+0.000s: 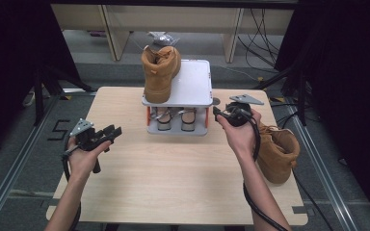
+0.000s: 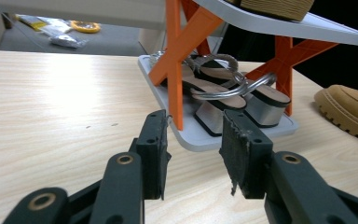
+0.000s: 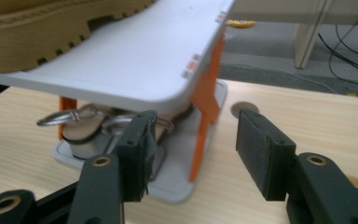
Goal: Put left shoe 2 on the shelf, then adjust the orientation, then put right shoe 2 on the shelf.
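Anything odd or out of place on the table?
One boot stands on the rack's top shelf, but its mate lies on the table at the right edge, off the rack. The sandals sit paired on the lower shelf. Both grippers are open and hold nothing.

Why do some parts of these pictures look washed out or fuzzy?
High view: the rack's white top shelf is overexposed, the surroundings dark. Left gripper view: lamp glare whitens the table; the near jaws look soft. Right gripper view: the boot sole blurs and the shelf edge bows from lens distortion.
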Available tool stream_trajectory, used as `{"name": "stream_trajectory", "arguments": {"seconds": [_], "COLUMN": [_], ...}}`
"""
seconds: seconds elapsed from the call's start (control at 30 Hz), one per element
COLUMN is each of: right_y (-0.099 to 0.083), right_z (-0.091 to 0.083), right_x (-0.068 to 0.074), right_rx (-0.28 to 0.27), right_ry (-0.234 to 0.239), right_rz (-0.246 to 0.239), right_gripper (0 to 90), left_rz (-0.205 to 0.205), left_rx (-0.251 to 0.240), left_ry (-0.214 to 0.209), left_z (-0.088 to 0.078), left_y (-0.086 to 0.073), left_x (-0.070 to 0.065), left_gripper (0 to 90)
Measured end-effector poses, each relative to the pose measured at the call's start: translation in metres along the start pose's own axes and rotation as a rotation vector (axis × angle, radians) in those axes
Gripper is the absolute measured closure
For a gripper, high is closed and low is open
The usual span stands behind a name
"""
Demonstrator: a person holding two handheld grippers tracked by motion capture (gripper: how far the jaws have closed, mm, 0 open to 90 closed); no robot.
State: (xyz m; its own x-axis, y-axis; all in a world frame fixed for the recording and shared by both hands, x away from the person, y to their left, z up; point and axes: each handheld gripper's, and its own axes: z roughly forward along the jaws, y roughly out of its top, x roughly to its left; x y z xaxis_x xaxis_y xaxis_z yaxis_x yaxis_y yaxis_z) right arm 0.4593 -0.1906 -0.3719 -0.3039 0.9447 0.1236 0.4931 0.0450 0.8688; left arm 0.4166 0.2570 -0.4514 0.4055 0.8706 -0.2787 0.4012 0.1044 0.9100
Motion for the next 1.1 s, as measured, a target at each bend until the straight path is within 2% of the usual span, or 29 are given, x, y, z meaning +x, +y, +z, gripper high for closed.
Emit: {"name": "stream_trajectory", "arguments": {"seconds": [0.03, 0.13, 0.2, 0.23, 0.27, 0.33, 0.37, 0.4, 0.43, 0.5, 0.53, 0.57, 0.6, 0.63, 0.67, 0.77, 0.8, 0.87, 0.93, 1.07, 1.1], "right_y": [-0.003, -0.016, -0.024, -0.028, -0.031, -0.034, -0.035, -0.035, -0.035, -0.035, -0.036, -0.037, -0.038, -0.039, -0.040, -0.044, -0.045, -0.046, -0.045, -0.040, -0.039], "right_z": [-0.003, -0.012, -0.016, -0.019, -0.021, -0.025, -0.027, -0.028, -0.030, -0.035, -0.036, -0.038, -0.038, -0.041, -0.041, -0.042, -0.043, -0.043, -0.047, -0.053, -0.056], "right_x": [-0.006, -0.014, -0.021, -0.022, -0.025, -0.027, -0.026, -0.030, -0.031, -0.031, -0.033, -0.032, -0.035, -0.033, -0.037, -0.038, -0.038, -0.040, -0.039, -0.050, -0.048], "right_rx": [-0.004, -0.011, -0.003, -0.003, 0.002, 0.006, 0.009, 0.003, 0.005, 0.005, 0.003, 0.008, -0.004, 0.004, -0.003, 0.009, 0.022, 0.021, 0.033, 0.041, 0.051], "right_ry": [0.001, -0.015, -0.009, -0.012, -0.006, -0.019, -0.020, -0.020, -0.023, -0.030, -0.026, -0.022, -0.022, -0.027, -0.019, -0.024, -0.030, -0.029, -0.038, -0.034, -0.044], "right_rz": [-0.022, 0.011, 0.009, 0.032, 0.020, 0.033, 0.061, 0.018, 0.022, 0.045, 0.034, 0.061, 0.028, 0.066, 0.025, 0.024, 0.041, 0.025, 0.056, 0.005, 0.044], "right_gripper": [47.7, 46.9, 46.1, 45.9, 45.8, 45.4, 45.3, 45.0, 44.8, 44.8, 44.7, 44.6, 44.5, 44.3, 44.2, 44.1, 44.1, 44.2, 45.7, 49.3, 49.5], "left_rz": [-0.001, -0.003, -0.006, -0.002, -0.002, -0.008, -0.007, -0.009, -0.010, -0.012, -0.010, -0.012, -0.010, -0.013, -0.012, -0.013, -0.013, -0.018, -0.018, -0.025, -0.026], "left_rx": [-0.002, -0.014, -0.012, -0.012, -0.015, -0.018, -0.018, -0.018, -0.019, -0.017, -0.017, -0.019, -0.016, -0.014, -0.013, -0.008, -0.009, -0.009, -0.016, -0.013, -0.010], "left_ry": [-0.001, 0.012, 0.006, 0.007, 0.005, -0.001, 0.000, 0.000, 0.001, 0.001, -0.002, -0.004, -0.005, -0.007, -0.010, -0.010, -0.010, -0.007, -0.007, 0.000, 0.001], "left_z": [-0.001, -0.005, -0.006, -0.006, -0.007, -0.007, -0.008, -0.008, -0.008, -0.008, -0.008, -0.007, -0.007, -0.006, -0.005, -0.006, -0.006, -0.007, -0.007, -0.007, -0.007], "left_y": [-0.001, -0.005, -0.006, -0.005, -0.005, -0.005, -0.005, -0.005, -0.005, -0.005, -0.005, -0.006, -0.006, -0.006, -0.007, -0.009, -0.009, -0.009, -0.009, -0.010, -0.010], "left_x": [0.000, -0.002, -0.003, -0.004, -0.004, -0.004, -0.004, -0.004, -0.004, -0.006, -0.006, -0.007, -0.008, -0.009, -0.009, -0.009, -0.009, -0.009, -0.008, -0.009, -0.009], "left_gripper": [60.1, 60.1, 59.8, 59.6, 59.5, 59.2, 59.1, 59.0, 58.9, 58.8, 58.7, 58.7, 58.6, 58.6, 58.6, 58.6, 58.5, 58.4, 58.4, 57.9, 57.8]}}
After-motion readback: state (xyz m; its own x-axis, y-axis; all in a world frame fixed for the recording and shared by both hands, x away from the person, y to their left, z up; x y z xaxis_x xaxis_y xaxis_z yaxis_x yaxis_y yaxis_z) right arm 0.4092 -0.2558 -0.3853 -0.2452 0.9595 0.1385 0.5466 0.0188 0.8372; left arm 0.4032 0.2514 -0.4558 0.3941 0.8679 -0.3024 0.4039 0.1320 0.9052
